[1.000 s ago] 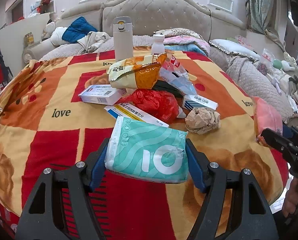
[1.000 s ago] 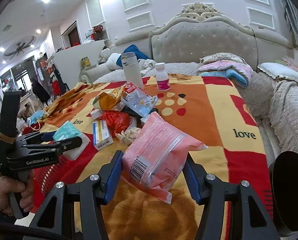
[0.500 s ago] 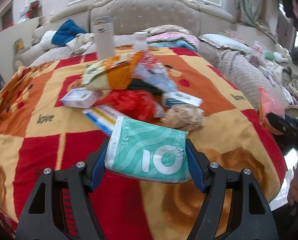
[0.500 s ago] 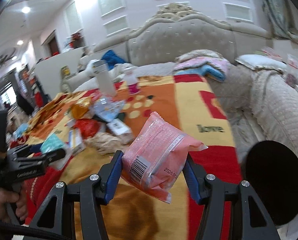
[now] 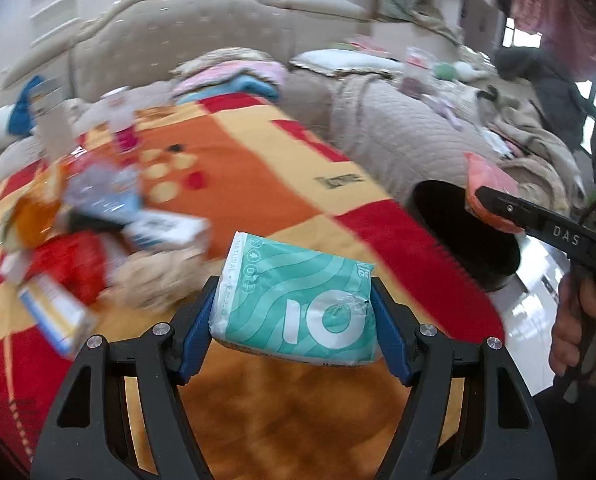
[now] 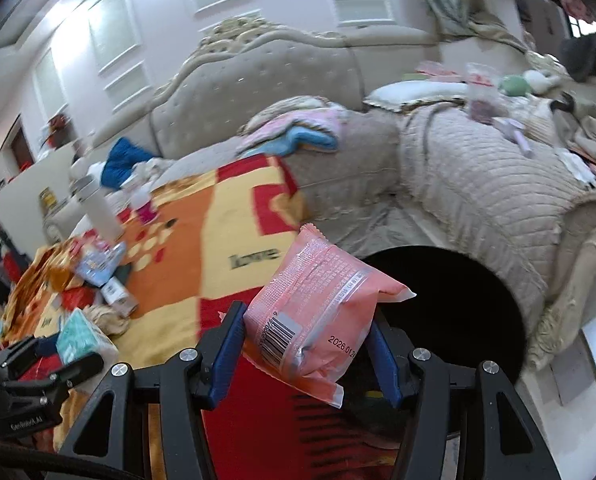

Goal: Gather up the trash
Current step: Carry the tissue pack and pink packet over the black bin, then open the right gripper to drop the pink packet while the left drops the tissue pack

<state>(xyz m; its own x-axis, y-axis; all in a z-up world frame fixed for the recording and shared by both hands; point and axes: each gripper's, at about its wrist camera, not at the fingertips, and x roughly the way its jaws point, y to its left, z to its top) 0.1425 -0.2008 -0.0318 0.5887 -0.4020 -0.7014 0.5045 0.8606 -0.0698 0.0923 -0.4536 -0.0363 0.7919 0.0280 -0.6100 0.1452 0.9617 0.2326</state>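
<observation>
Clamped between the right gripper's (image 6: 305, 350) jaws, a pink packet (image 6: 317, 320) is held over the black bin (image 6: 457, 304), while a teal tissue pack (image 5: 298, 312) is gripped by the left gripper (image 5: 294, 322) near that bin.

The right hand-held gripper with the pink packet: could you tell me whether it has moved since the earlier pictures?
Yes. The right hand-held gripper has swung right, toward the black bin; the bin's opening now sits directly behind the pink packet, away from the trash pile.

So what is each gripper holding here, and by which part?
Left gripper clamps the teal-and-white tissue pack by its short ends. Right gripper clamps the pink plastic snack packet across its lower side edges.
</observation>
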